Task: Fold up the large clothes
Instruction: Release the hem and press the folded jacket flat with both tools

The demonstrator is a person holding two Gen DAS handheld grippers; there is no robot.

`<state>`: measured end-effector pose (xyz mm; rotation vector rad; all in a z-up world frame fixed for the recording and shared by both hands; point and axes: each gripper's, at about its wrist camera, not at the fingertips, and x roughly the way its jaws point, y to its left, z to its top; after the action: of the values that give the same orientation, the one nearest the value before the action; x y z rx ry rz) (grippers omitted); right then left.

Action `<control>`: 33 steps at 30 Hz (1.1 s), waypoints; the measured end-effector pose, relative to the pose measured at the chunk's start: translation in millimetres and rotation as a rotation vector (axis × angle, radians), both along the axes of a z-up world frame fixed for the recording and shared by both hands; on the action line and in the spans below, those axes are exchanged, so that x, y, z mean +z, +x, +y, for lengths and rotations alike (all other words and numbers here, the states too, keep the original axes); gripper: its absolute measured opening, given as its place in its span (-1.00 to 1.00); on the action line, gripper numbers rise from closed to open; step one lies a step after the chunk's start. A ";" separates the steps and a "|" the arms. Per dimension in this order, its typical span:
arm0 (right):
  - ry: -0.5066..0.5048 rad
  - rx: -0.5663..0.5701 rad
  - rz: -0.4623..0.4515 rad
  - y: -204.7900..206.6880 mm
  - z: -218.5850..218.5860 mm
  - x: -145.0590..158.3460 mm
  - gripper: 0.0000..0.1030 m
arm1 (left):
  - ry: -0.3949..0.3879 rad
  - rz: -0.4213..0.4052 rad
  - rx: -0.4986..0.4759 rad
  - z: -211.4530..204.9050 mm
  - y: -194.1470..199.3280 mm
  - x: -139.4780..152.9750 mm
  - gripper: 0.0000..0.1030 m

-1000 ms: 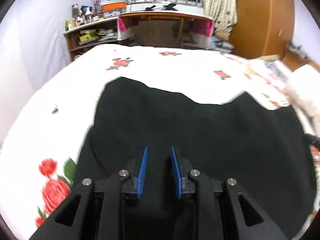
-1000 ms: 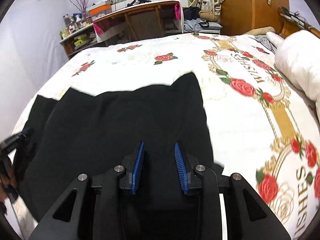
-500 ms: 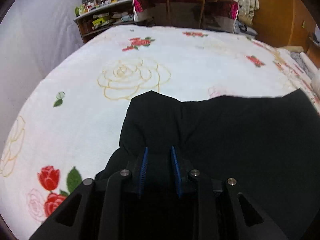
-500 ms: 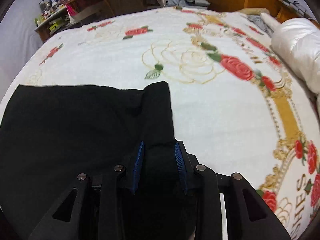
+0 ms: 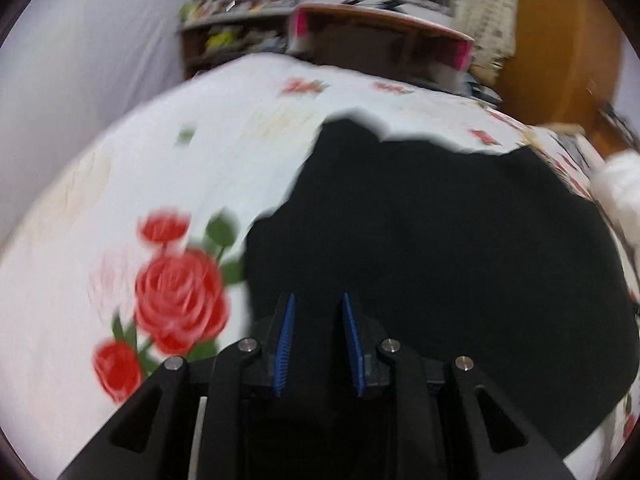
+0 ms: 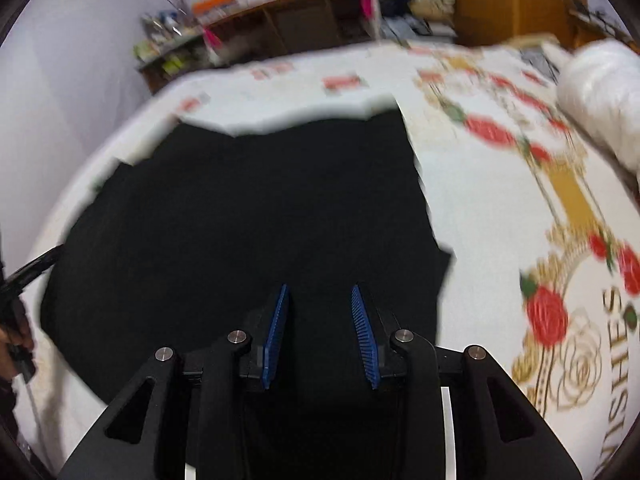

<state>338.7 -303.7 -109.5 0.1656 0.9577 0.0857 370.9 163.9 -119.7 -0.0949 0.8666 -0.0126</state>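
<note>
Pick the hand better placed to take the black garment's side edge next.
Left, marginally. The left gripper sits right beside the black garment's left edge; the right gripper is further inside its edge. Left jaws have just been opening; cloth between them unclear.

The white rose-printed bedspread (image 6: 500, 184) lies flat and open left, right and beyond the flat black cloth garment (image 6: 260, 208). A bulky white rolled quilt (image 6: 600, 96) blocks the far right; a brown wooden desk (image 6: 296, 20) stands past the far edge.
</note>
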 end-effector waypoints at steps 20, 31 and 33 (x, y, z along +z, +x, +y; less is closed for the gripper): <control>0.029 0.062 -0.094 53.0 65.2 58.3 -0.31 | -0.032 -0.095 -0.327 -152.5 63.5 89.0 -0.44; 0.000 -0.058 0.063 135.3 -1.5 -14.8 -0.31 | 0.027 0.125 -0.353 -226.8 165.4 -5.0 -0.19; 0.032 -0.059 0.066 140.7 -12.3 -22.6 -0.31 | 0.028 0.140 -0.340 -228.1 173.4 -14.3 -0.19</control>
<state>479.4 -316.0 -132.1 0.2267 1.0171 0.0413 544.4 -64.2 -134.0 0.0800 1.0140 -0.3152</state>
